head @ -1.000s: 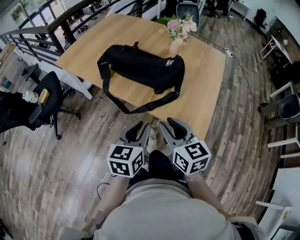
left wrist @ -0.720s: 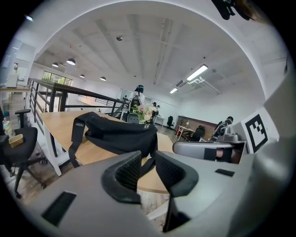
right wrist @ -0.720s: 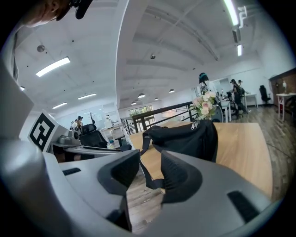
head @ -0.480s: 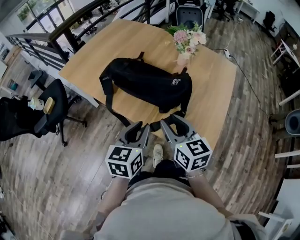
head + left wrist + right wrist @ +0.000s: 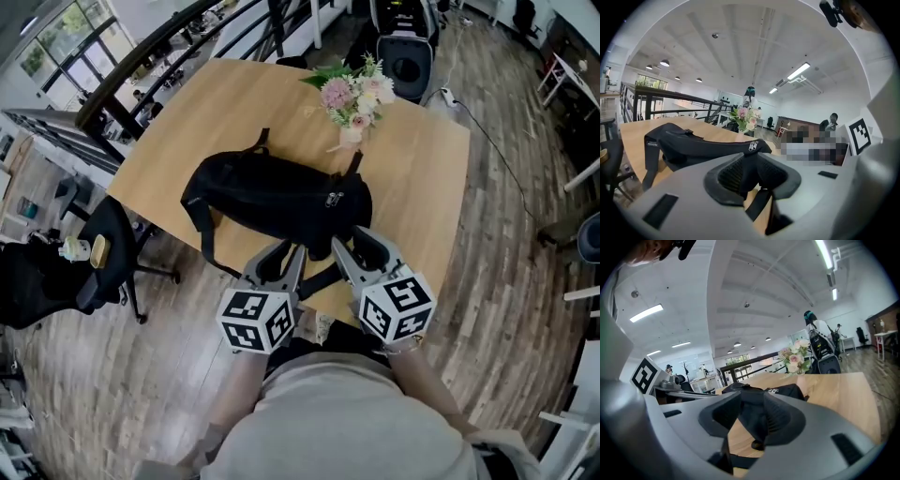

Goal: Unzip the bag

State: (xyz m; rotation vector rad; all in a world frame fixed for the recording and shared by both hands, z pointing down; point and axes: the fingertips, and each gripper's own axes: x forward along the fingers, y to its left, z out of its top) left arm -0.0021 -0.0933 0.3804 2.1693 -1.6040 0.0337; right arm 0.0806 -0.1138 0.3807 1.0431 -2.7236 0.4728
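Both tools are open and hold nothing.

In the head view, the left gripper point(image 5: 284, 260) and the right gripper point(image 5: 359, 246) sit side by side in the lower middle of the frame. They are at the near edge of a wooden table point(image 5: 422, 187). The black bag point(image 5: 272, 197) lies in the middle of the table, just above them. A strap point(image 5: 202, 239) hangs off the table edge at the left. Pink and white flowers point(image 5: 352, 94) stand at the top, behind the bag.

In the left gripper view, the left gripper point(image 5: 751, 171) has its jaws partly apart with nothing gripped. The bag point(image 5: 693, 145) stretches across the middle left. Two silver zip pulls point(image 5: 752, 146) sit near its right end. A small white label point(image 5: 649, 145) at its left end is too tiny to read.

In the right gripper view, the right gripper point(image 5: 752, 416) has just been opening its jaws, and nothing is between them. The bag point(image 5: 787, 391) lies past them, in the middle of the frame.
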